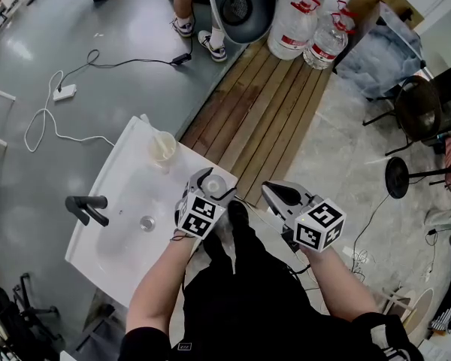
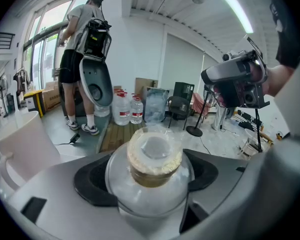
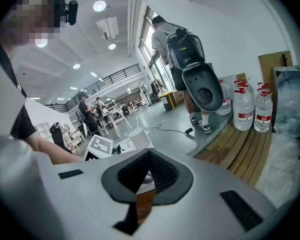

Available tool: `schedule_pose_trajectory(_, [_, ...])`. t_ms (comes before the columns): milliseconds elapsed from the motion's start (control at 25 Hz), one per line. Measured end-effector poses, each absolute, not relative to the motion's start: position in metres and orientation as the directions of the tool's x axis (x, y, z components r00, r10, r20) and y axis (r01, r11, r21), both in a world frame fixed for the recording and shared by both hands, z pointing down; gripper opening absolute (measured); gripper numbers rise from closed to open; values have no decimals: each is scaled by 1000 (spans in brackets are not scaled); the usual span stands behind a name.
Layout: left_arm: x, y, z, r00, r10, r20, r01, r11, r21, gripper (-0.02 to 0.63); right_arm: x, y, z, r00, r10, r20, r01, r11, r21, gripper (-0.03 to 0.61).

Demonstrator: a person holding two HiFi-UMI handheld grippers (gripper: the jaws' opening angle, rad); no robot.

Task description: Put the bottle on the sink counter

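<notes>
We see the white sink counter (image 1: 124, 175) at the left. Over its near right edge our left gripper (image 1: 210, 190) has its fingers clamped on the clear bottle (image 2: 151, 179). Our right gripper (image 1: 276, 194), just beside at the right, has its fingers together and holds nothing. A cup (image 1: 163, 147) stands at the far edge.

Sink counter (image 1: 128, 171) layout, as I read it from my station.
Faucet (image 1: 86, 207) left of basin, drain (image 1: 147, 222) in it, cup (image 1: 163, 147) on far corner. Bottle (image 2: 154, 156) between left gripper (image 1: 210, 183) jaws at counter's right edge; right gripper (image 1: 274, 194) beside it, off the counter. Planks (image 1: 263, 104) beyond, jugs (image 1: 297, 21) at their far end.
</notes>
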State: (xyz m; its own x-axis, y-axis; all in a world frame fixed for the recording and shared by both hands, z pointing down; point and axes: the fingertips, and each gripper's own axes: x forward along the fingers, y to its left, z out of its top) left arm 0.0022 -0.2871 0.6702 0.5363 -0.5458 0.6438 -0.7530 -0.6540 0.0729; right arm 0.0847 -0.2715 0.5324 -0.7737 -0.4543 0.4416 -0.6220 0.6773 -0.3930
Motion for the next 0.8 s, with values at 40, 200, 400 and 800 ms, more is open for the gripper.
schedule_pose_trajectory(40, [1, -287, 670, 534, -546, 645, -755, -652, 73, 337, 84, -271, 533, -774, -454, 442, -622, 676, -394, 14])
schedule_pose_trajectory(200, [-2, -285, 671, 525, -541, 657, -759, -647, 73, 337, 83, -269, 533, -775, -456, 439, -622, 676, -396, 15])
schedule_pose_trajectory(400, [0, -283, 671, 536, -533, 654, -748, -660, 75, 339, 83, -268, 531, -773, -460, 437, -625, 673, -396, 14])
schedule_pose_trajectory(800, [-1, -286, 639, 572, -581, 579, -754, -651, 91, 341, 83, -264, 522, -766, -479, 429, -635, 669, -386, 14])
